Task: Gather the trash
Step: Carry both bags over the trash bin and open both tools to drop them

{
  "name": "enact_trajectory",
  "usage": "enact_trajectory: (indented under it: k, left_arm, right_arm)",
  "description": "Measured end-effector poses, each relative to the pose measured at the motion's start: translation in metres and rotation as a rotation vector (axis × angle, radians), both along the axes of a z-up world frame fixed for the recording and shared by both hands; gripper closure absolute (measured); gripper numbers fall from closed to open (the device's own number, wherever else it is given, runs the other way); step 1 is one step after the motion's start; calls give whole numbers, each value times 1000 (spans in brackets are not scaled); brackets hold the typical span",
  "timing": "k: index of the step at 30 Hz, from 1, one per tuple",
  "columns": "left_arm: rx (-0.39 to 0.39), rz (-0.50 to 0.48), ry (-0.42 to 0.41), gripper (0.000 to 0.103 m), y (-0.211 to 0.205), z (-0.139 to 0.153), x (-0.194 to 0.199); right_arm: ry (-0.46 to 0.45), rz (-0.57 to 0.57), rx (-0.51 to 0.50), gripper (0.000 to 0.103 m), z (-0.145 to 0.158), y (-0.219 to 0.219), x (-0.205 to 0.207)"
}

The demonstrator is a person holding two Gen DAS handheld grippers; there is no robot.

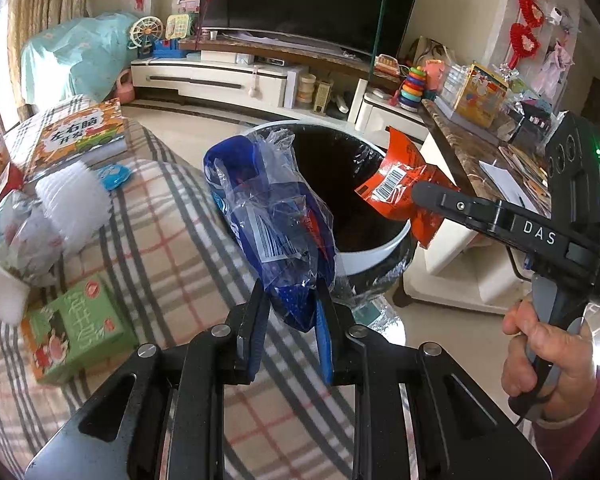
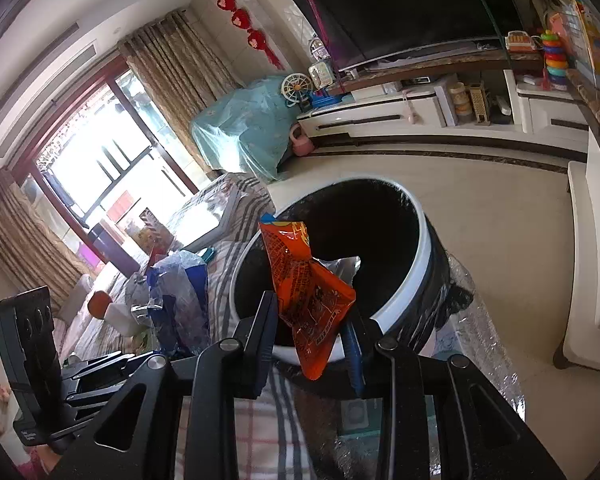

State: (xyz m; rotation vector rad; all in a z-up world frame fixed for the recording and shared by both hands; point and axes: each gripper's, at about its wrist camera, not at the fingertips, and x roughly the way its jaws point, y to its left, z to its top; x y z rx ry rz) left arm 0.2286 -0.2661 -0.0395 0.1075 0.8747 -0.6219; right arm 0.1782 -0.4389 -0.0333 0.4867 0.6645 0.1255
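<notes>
Carrying trash to bin (image 1: pixel 364 240): left tool (image 1: pixel 292 300) pinching blue wrapper (image 1: pixel 268 216), right tool (image 2: pixel 312 320) pinching orange wrapper (image 2: pixel 308 292). Next: centre over opening, then release.

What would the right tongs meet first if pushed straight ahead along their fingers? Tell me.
Probably the trash bin. The right tongs, shut on the orange wrapper, point at its dark opening, so the wrapper would likely cross the near white rim first. Depth is hard to judge in the right wrist view.
</notes>
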Motion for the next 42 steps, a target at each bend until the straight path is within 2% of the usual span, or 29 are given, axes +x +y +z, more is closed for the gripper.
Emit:
enact_trajectory:
  k: [11,24,27,29,32,33,34,35,37,39,42]
  left_arm:
    - [6,-28,6,83,-22,4,21]
    - [15,-43,65,83,-39,-4,50]
    - [12,-47,83,82,-43,-7,56]
    - [21,-49,87,78,-45,-8,59]
    - [23,-34,91,69,-45,-9,60]
    - [17,-31,91,68,-43,-9,60]
    - [17,-27,92,62,-43,-9,60]
    - [14,-20,91,59,-41,-9,59]
    - [0,-12,87,57,-35,-7,56]
    - [-7,4,82,52,-29,-6,51]
    - [-25,29,72,49,-16,-5,41]
  right_arm:
    - [15,8,-25,72,4,-10,27]
    - [47,14,-44,69,1,-18,50]
    - [57,14,-41,68,-1,-20,54]
    - [65,15,-41,67,-2,-22,58]
    - [77,13,-41,56,-3,-24,61]
    - [76,13,-38,56,-3,-25,61]
    - [76,10,-37,55,-3,-25,62]
    - [76,5,-36,52,-3,-27,61]
    - [67,-2,-29,48,-1,-28,59]
    - [57,-8,-23,37,0,-29,56]
    - [48,-13,-23,31,1,-28,52]
